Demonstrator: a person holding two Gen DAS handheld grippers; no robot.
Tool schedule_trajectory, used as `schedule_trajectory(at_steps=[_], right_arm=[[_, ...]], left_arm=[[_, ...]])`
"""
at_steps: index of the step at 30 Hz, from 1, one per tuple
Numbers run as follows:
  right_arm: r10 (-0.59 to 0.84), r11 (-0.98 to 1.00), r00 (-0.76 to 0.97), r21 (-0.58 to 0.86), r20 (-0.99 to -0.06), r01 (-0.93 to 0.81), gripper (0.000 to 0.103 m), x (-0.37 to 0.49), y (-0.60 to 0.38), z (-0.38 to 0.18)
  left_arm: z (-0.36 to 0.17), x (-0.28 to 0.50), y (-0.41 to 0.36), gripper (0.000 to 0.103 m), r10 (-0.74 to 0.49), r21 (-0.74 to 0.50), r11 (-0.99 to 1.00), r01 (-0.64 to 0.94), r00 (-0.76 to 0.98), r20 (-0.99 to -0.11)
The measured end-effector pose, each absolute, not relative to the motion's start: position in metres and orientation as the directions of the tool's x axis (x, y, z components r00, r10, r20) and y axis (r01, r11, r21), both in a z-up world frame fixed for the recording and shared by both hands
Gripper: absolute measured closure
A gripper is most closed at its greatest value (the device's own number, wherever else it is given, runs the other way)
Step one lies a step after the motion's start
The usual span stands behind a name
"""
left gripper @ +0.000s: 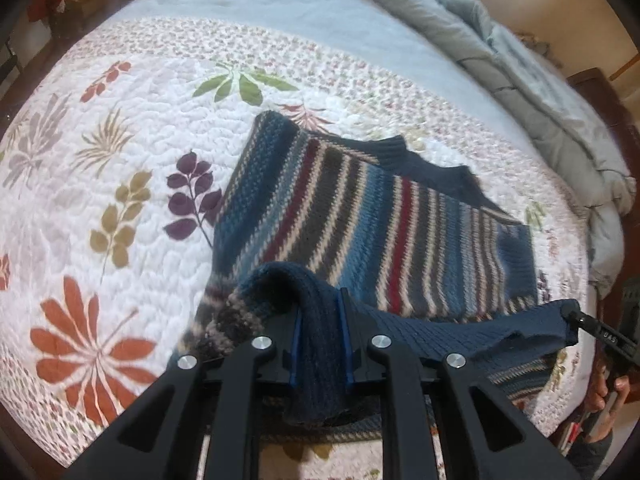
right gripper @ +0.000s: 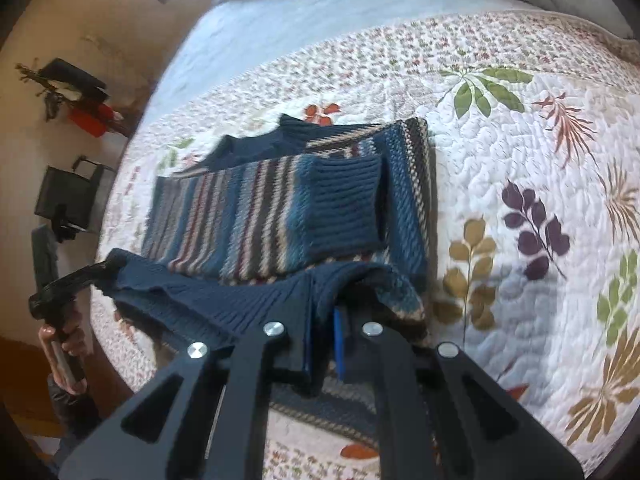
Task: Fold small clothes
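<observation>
A small striped knit sweater [left gripper: 380, 216] in blue, red, grey and cream lies on a floral quilt [left gripper: 120, 168]. My left gripper [left gripper: 322, 316] is shut on the navy ribbed hem at its left end and holds it above the sweater. The right gripper shows at the far right of this view [left gripper: 592, 326], holding the hem's other end. In the right wrist view the sweater [right gripper: 256, 216] lies with its sleeves folded in, one navy cuff [right gripper: 344, 204] on top. My right gripper [right gripper: 324, 320] is shut on the hem. The left gripper [right gripper: 72, 284] shows at the left.
A grey comforter [left gripper: 540, 92] is bunched along the far side of the bed. A pale blue sheet [right gripper: 280, 28] lies beyond the quilt [right gripper: 520, 168]. A wall shelf with dark and red items [right gripper: 80, 96] is at the left, off the bed.
</observation>
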State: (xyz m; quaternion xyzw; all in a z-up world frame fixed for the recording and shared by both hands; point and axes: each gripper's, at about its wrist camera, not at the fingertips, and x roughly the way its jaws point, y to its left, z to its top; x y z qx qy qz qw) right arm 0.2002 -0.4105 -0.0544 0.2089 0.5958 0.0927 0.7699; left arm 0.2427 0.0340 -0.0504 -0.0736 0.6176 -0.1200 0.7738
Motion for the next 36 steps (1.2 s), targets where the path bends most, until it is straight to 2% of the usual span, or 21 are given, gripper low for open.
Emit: schedule_trajectory(at_steps=[5,6,7,8,10,11,12,13,14,15,19,23,26,32,35,36], right_arm=[[0.355,0.912,0.198,0.385,-0.914,0.143,0.093,0.236,-0.410,-0.079],[0.348,0.915,0.181,0.376,-0.920,0.147,0.089,0.241,-0.410,-0.085],[0.345,0.917,0.165,0.369,-0.924,0.150,0.087,0.243,-0.409,-0.090],[0.343,0.919,0.149,0.364,-0.927,0.153,0.086,0.245,-0.408,-0.095],[0.339,0.921,0.140,0.359,-0.930,0.154,0.078,0.244,-0.408,-0.099],[0.343,0.919,0.145,0.364,-0.928,0.152,0.073,0.242,-0.409,-0.099],[0.357,0.913,0.158,0.380,-0.921,0.150,0.057,0.240,-0.412,-0.096],[0.368,0.905,0.178,0.396,-0.912,0.155,0.031,0.238,-0.417,-0.092],[0.349,0.909,0.200,0.383,-0.915,0.163,0.019,0.236,-0.421,-0.088],[0.288,0.927,0.243,0.333,-0.926,0.173,0.012,0.234,-0.428,-0.078],[0.282,0.919,0.326,0.352,-0.902,0.178,0.014,0.226,-0.447,-0.049],[0.260,0.960,0.317,0.280,-0.912,0.020,0.014,0.228,-0.416,-0.037],[0.260,0.965,0.293,0.237,-0.920,-0.112,0.015,0.234,-0.387,-0.041],[0.254,0.959,0.240,0.211,-0.937,-0.191,0.016,0.255,-0.371,-0.069],[0.262,0.955,0.185,0.228,-0.947,-0.189,0.027,0.266,-0.372,-0.088],[0.267,0.954,0.164,0.236,-0.950,-0.188,0.035,0.268,-0.372,-0.094]], left_arm=[[-0.073,0.275,0.023,0.079,-0.231,-0.220,0.972,0.083,0.150,-0.961],[-0.078,0.280,0.022,0.077,-0.221,-0.212,0.974,0.077,0.137,-0.966],[-0.084,0.285,0.021,0.072,-0.205,-0.198,0.978,0.071,0.126,-0.971],[-0.086,0.288,0.022,0.057,-0.182,-0.173,0.982,0.071,0.131,-0.975],[-0.083,0.290,0.023,0.041,-0.103,-0.091,0.993,0.079,0.171,-0.980],[-0.078,0.289,0.025,0.041,-0.087,-0.070,0.993,0.095,0.199,-0.976],[-0.075,0.287,0.027,0.040,-0.084,-0.063,0.992,0.105,0.214,-0.973],[-0.070,0.285,0.030,0.038,-0.077,-0.052,0.992,0.112,0.231,-0.970],[-0.067,0.285,0.032,0.037,-0.073,-0.047,0.992,0.113,0.239,-0.968],[-0.064,0.283,0.034,0.036,-0.068,-0.039,0.992,0.120,0.251,-0.966],[-0.055,0.277,0.030,0.035,-0.047,-0.006,0.989,0.145,0.279,-0.959],[-0.040,0.268,0.013,0.035,-0.100,-0.047,0.984,0.170,0.313,-0.944],[-0.034,0.264,-0.005,0.034,-0.147,-0.081,0.973,0.215,0.314,-0.938],[-0.046,0.271,-0.026,0.032,-0.104,-0.017,0.961,0.276,0.304,-0.947],[-0.054,0.271,-0.027,0.032,-0.098,-0.011,0.960,0.280,0.299,-0.949],[-0.056,0.271,-0.028,0.032,-0.101,-0.014,0.959,0.284,0.295,-0.950]])
